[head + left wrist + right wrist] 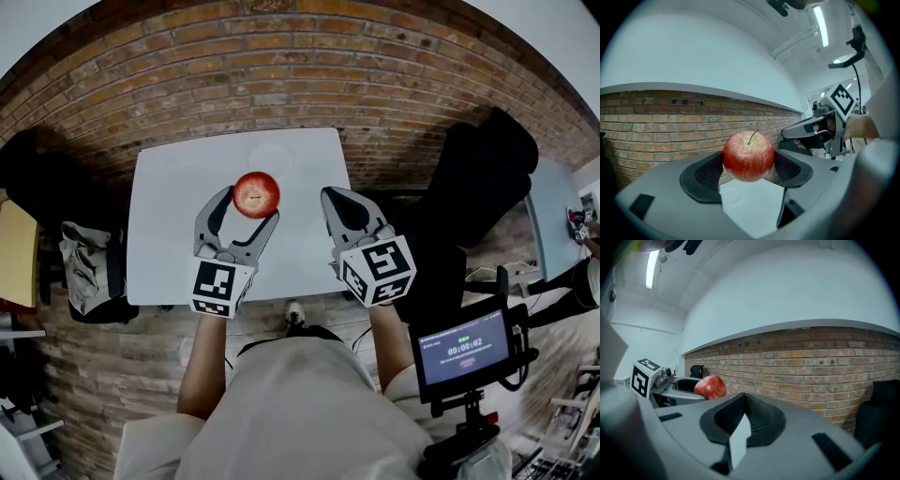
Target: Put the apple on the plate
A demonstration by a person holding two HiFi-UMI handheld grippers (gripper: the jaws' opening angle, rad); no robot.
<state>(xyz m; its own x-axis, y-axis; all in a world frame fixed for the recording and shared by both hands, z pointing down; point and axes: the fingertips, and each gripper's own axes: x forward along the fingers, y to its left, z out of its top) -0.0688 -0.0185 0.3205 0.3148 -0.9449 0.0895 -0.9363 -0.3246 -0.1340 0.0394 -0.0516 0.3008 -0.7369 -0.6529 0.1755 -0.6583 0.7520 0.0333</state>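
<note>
A red apple with a short stem is held above the white table, my left gripper shut on its sides. In the left gripper view the apple sits between the two black pads, clear of the tabletop. A faint, pale round plate lies on the table just beyond the apple and shows dimly under it. My right gripper hovers to the right of the apple, shut and empty. From the right gripper view the apple appears at the left.
A brick wall runs behind the table. A dark chair stands at the right, a grey bag at the left. A small screen on a stand sits near my right side.
</note>
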